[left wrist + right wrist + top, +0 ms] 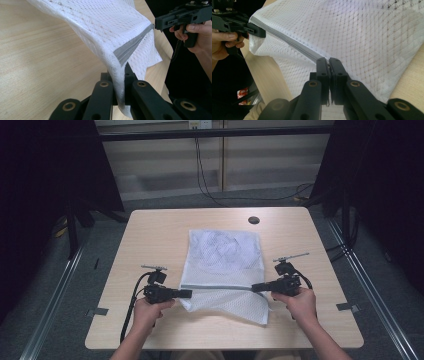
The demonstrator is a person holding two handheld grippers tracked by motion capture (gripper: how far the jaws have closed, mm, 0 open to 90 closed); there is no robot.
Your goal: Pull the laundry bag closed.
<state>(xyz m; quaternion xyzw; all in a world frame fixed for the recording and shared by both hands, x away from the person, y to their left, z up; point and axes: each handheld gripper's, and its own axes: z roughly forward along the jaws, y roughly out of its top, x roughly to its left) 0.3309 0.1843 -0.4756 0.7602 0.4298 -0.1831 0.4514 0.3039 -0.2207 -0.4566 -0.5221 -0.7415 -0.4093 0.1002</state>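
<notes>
The white mesh bag (pixel 222 265) is made of an open, diamond-patterned net fabric, soft and slightly crumpled, and roughly rectangular in outline. A flat grey zipper band (pixel 216 286) runs straight across it from left to right, near its near end. Crumpled white material shows through the mesh in the far half.

The bag lies at the centre of the light wood-grain table (pixel 150 230), with its far part flat on the surface. The near part is lifted along the zipper line, and a flap of mesh hangs below that line toward the near edge.

The left gripper (pixel 187 294) is clamped on the left end of the zipper line; in the left gripper view its black jaws pinch a fold of mesh just below the grey band (pixel 128 48). The right gripper (pixel 255 287) is clamped on the right end of the same line; in the right gripper view its jaws are pressed together on the band's end (pixel 297 47).

A round dark grommet (pixel 254 220) sits in the tabletop, beyond the bag's far right corner.
</notes>
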